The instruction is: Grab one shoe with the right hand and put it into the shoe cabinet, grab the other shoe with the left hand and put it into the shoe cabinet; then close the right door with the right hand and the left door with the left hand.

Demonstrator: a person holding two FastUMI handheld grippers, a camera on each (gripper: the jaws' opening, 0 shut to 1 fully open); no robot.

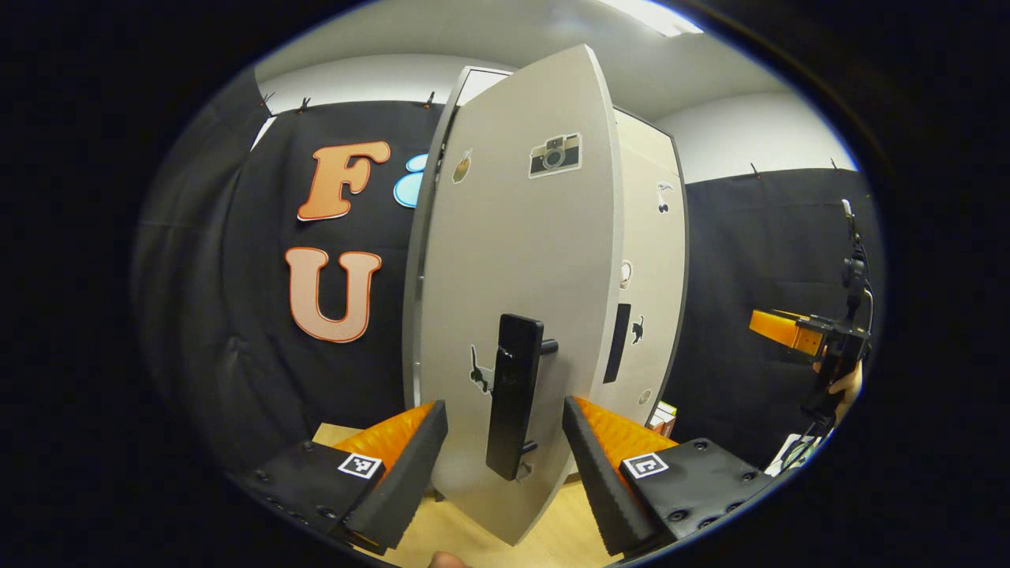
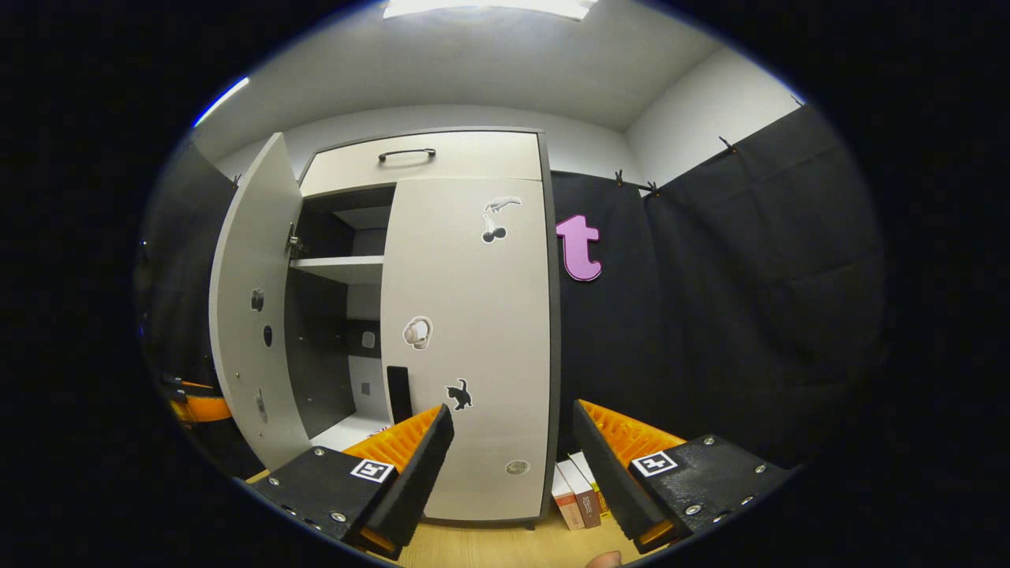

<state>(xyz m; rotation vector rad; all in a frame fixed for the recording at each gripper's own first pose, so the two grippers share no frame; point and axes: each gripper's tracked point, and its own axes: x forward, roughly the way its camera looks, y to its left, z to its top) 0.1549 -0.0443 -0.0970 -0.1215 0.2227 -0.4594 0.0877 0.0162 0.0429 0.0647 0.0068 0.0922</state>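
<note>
In the left gripper view the left gripper (image 1: 505, 454) is spread wide with nothing between its ridged, wedge-shaped fingers (image 1: 402, 469), and the flat black bar handle (image 1: 513, 394) of the smooth pale left door (image 1: 513, 276), which stands ajar, sits in the gap without either finger touching it. In the right gripper view the right gripper (image 2: 513, 465) is equally wide and empty in front of the shoe cabinet (image 2: 426, 315), whose matte right door (image 2: 469, 347) is shut flush and dotted with small stickers. Past the open left door a white shelf (image 2: 339, 268) crosses the dark interior; no shoe can be made out inside.
</note>
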